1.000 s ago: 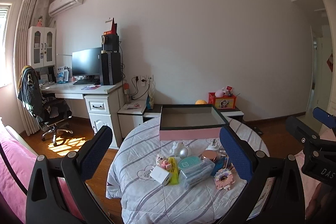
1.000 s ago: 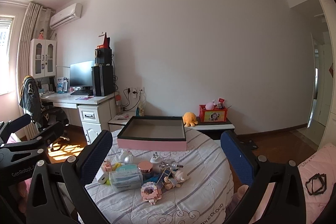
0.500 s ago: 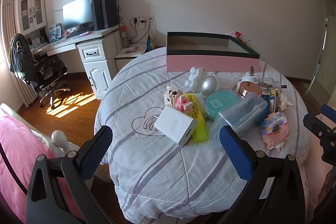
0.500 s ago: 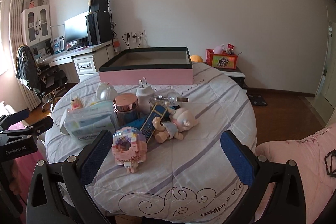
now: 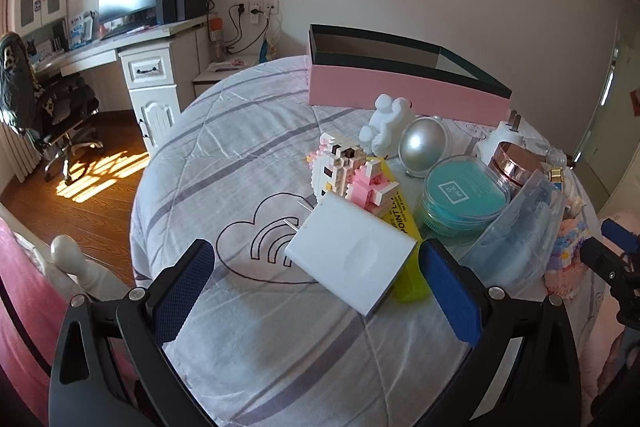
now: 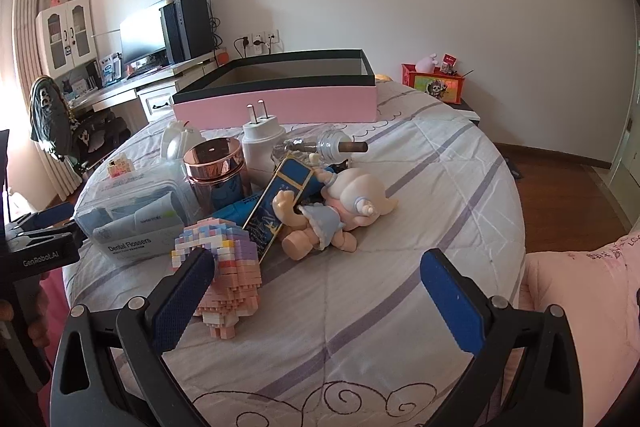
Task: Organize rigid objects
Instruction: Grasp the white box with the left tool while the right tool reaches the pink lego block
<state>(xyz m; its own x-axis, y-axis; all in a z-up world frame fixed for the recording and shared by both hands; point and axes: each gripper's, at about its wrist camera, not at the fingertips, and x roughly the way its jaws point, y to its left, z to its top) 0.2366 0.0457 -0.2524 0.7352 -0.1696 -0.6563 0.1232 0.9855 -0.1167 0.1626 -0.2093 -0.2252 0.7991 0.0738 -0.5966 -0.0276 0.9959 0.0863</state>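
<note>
A pile of small objects lies on the round table (image 5: pixel 224 163), in front of an open pink box (image 5: pixel 400 95) (image 6: pixel 280 103). My left gripper (image 5: pixel 316 291) is open just short of a white charger (image 5: pixel 352 259). Behind the charger are a pink-and-white block figure (image 5: pixel 352 175), a yellow marker (image 5: pixel 404 227), a teal tub (image 5: pixel 460 195) and a clear flosser case (image 5: pixel 520 235) (image 6: pixel 132 223). My right gripper (image 6: pixel 316 291) is open, its left finger beside a pastel block figure (image 6: pixel 224 275). A doll (image 6: pixel 332 215) lies ahead of it.
A white plug (image 6: pixel 260 143), a rose-gold lidded jar (image 6: pixel 216 167), a silver egg (image 5: pixel 424 147) and a white figurine (image 5: pixel 384 123) crowd the pile. A desk (image 5: pixel 120 51) with monitor and an office chair (image 5: pixel 44 107) stand at left. Pink bedding (image 6: pixel 580 307) borders the table's right side.
Both grippers have tilted down and moved in close to the table; the objects now fill the views. Both stay open, holding nothing.
</note>
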